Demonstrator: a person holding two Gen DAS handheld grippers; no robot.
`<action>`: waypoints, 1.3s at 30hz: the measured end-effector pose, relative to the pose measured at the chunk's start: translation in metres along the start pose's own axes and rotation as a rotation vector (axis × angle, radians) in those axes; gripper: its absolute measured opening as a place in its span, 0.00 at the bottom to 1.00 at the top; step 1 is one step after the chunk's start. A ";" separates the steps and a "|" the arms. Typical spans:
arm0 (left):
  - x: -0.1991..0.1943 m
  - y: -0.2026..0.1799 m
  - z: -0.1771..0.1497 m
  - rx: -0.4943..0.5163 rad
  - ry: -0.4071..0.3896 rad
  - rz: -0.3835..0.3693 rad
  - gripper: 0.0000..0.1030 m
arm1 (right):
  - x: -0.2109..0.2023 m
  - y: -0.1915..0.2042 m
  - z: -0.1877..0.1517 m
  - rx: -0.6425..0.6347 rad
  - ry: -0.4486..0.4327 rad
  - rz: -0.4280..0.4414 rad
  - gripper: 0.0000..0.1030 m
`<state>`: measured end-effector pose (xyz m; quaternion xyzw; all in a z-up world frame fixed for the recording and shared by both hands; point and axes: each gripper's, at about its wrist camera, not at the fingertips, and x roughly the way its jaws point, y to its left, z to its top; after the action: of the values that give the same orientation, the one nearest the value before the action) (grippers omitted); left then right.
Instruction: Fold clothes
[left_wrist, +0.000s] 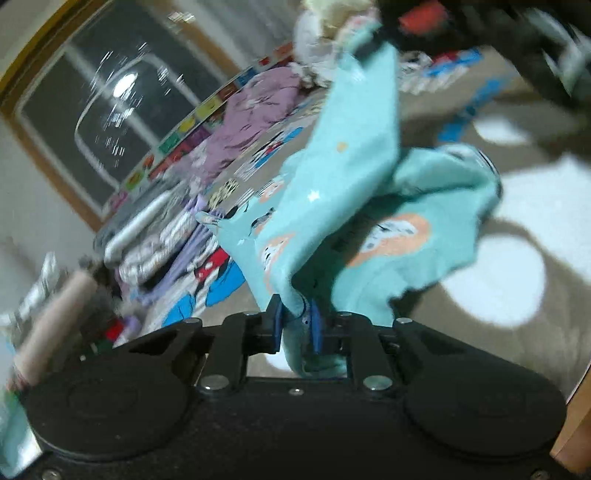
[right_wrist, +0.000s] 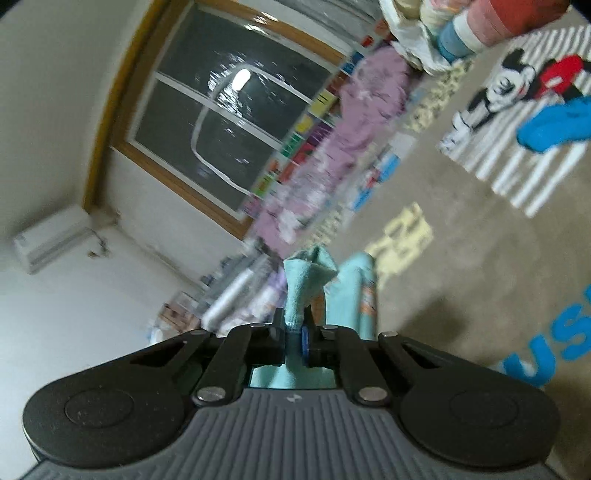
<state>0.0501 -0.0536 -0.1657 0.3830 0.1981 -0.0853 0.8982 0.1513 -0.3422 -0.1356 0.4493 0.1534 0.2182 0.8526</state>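
Cartoon blanket (right_wrist: 461, 236), blue letters "US" (right_wrist: 554, 343)

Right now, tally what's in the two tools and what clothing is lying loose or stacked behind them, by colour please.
Teal garment, held by the left tool and the right tool: 1
Lilac garment, loose on the blanket: 1
Stack of folded clothes: 1, pieces too blurred to count
Total: 3

Black left tool (left_wrist: 297, 317), seemingly blue pads (left_wrist: 317, 328), silver screws (left_wrist: 212, 382).
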 end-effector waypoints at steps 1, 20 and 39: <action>0.000 -0.003 -0.001 0.024 0.001 -0.002 0.14 | -0.004 0.000 0.002 -0.002 -0.010 0.001 0.09; -0.018 0.049 0.005 -0.186 0.023 -0.255 0.43 | -0.005 -0.066 -0.015 0.196 0.067 -0.204 0.14; 0.175 0.146 0.061 -0.369 0.007 -0.176 0.26 | -0.011 -0.070 -0.022 0.176 0.002 -0.149 0.11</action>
<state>0.2708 0.0027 -0.1055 0.1933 0.2461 -0.1245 0.9416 0.1482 -0.3671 -0.2056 0.5098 0.2059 0.1406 0.8234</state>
